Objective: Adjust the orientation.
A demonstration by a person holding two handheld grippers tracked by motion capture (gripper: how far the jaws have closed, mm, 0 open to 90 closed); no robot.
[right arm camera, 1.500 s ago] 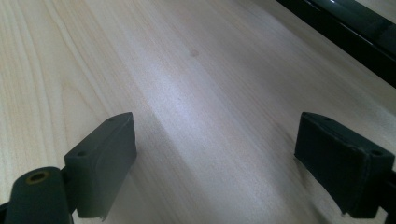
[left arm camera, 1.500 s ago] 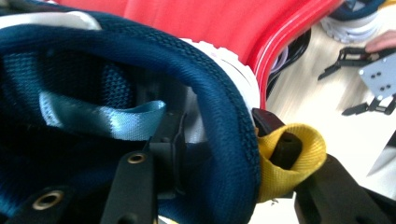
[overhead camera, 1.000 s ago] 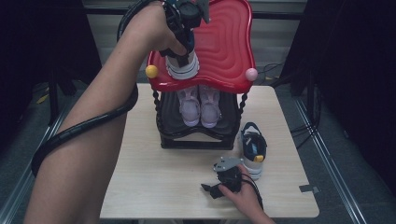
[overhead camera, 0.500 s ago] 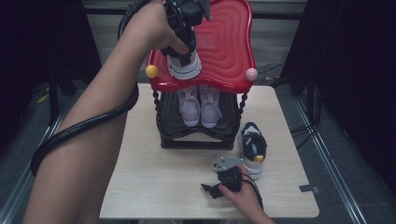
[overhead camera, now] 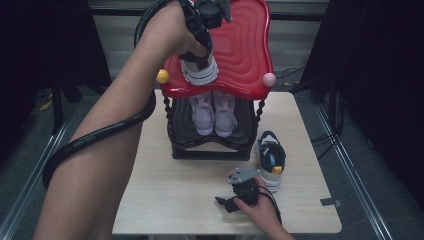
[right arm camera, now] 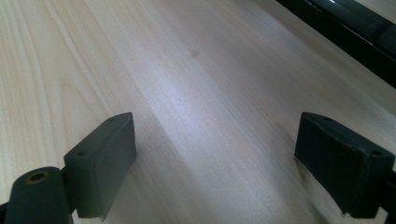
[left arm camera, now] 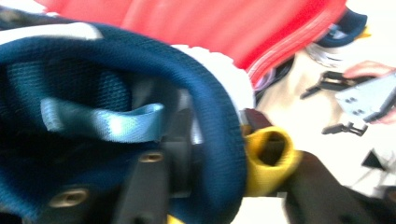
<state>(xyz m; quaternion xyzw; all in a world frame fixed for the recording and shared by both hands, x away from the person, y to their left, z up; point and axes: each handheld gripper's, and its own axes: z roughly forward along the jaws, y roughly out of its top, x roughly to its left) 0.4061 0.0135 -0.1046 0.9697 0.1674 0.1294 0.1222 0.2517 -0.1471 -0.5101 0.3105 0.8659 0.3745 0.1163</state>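
Two tools are at work around a red-topped rack [overhead camera: 245,55]. The left tool [overhead camera: 200,47] is over the rack's near left corner; its jaws have just been closing and now pinch the padded blue collar of a sneaker [overhead camera: 200,72], one jaw inside the collar [left arm camera: 149,186], the other outside by a yellow heel loop [left arm camera: 266,158]. That sneaker's white sole rests on the red top. The right tool [overhead camera: 245,192] lies low on the tabletop [overhead camera: 165,200] in front of the rack, its jaws spread wide with bare wood between them [right arm camera: 210,140]. A second blue sneaker [overhead camera: 270,159] stands on the tabletop just right of the rack's foot. A pink pair [overhead camera: 214,111] sits on the rack's lower shelf. The tabletop is pale wood grain; around it the room is dark, with grey floor and cables [overhead camera: 325,135] to the right.
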